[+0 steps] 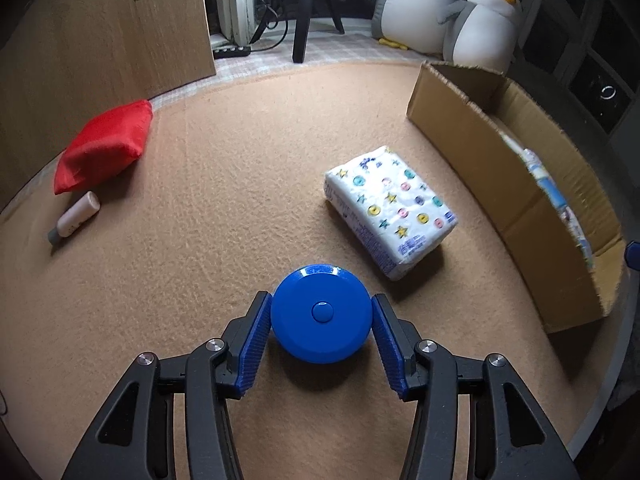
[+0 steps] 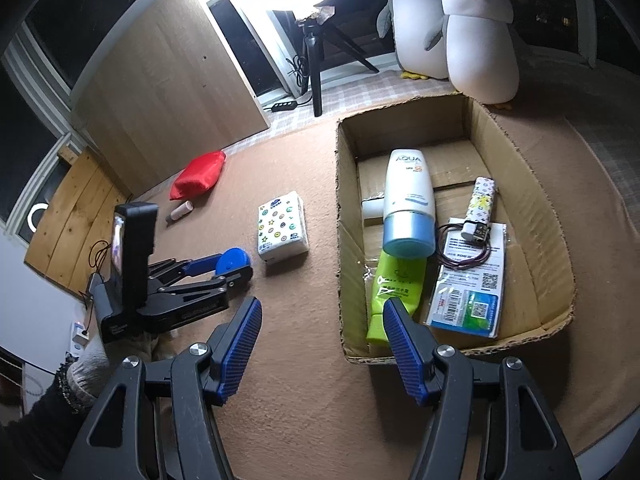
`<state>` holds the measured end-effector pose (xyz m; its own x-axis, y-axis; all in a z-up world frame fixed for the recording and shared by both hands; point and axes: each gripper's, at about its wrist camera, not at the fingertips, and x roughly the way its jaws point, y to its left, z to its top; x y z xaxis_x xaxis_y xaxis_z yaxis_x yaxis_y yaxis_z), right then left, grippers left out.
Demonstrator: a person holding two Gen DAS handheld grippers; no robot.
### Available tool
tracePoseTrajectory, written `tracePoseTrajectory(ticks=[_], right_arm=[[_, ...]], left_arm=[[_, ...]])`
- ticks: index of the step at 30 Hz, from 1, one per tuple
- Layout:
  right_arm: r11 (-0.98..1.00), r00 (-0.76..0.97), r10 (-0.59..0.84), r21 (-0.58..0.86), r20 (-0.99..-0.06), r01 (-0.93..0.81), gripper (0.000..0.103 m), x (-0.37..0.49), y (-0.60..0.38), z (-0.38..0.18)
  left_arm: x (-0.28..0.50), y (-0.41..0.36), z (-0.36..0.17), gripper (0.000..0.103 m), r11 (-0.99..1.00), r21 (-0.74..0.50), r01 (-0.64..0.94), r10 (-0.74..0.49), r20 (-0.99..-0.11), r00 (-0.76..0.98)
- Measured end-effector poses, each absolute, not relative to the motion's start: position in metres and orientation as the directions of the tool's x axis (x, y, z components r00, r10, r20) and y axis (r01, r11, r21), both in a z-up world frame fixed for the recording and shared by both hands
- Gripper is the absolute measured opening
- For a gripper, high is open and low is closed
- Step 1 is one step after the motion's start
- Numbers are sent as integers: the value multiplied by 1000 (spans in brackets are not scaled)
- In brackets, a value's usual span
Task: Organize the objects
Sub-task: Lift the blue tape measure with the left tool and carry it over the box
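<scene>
Left gripper (image 1: 322, 318) pads flank blue round case (image 1: 320, 314) on tan felt mat (image 1: 224, 216), touching or nearly so; grip unclear. Case looks rigid, light, smooth; take it across the rim. Right gripper (image 2: 322, 350) apart, empty, before cardboard box (image 2: 532, 248). Tissue pack (image 1: 390, 210), red pouch (image 1: 106, 146) still out. Dim room, penguin plushies (image 2: 480, 44) behind.

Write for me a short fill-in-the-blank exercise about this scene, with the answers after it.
1. The disc between the left tongs is ___.
2. The pouch on the mat is ___.
3. Two plush ___ stand behind the box.
4. The right tongs hold ___.
Answers: blue; red; penguins; nothing.
</scene>
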<state>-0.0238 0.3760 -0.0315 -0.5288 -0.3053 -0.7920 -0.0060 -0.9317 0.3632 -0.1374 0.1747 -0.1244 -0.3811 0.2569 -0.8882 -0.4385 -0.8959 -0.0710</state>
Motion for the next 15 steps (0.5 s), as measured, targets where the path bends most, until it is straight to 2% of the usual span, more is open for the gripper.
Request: tracePoseTrajectory(ticks=[7,15], right_arm=[[-940,-552,-277,340,-786,-12,59,-16,385,-25],[-940,-566,-256,338,-784,-43,59,-3,404,-22]], left_arm=[[-133,191,-88,54,-879,-112,-463,324,-853,-409],[-127,247,-52,54,-816,-168,-553,434,-810,-395]])
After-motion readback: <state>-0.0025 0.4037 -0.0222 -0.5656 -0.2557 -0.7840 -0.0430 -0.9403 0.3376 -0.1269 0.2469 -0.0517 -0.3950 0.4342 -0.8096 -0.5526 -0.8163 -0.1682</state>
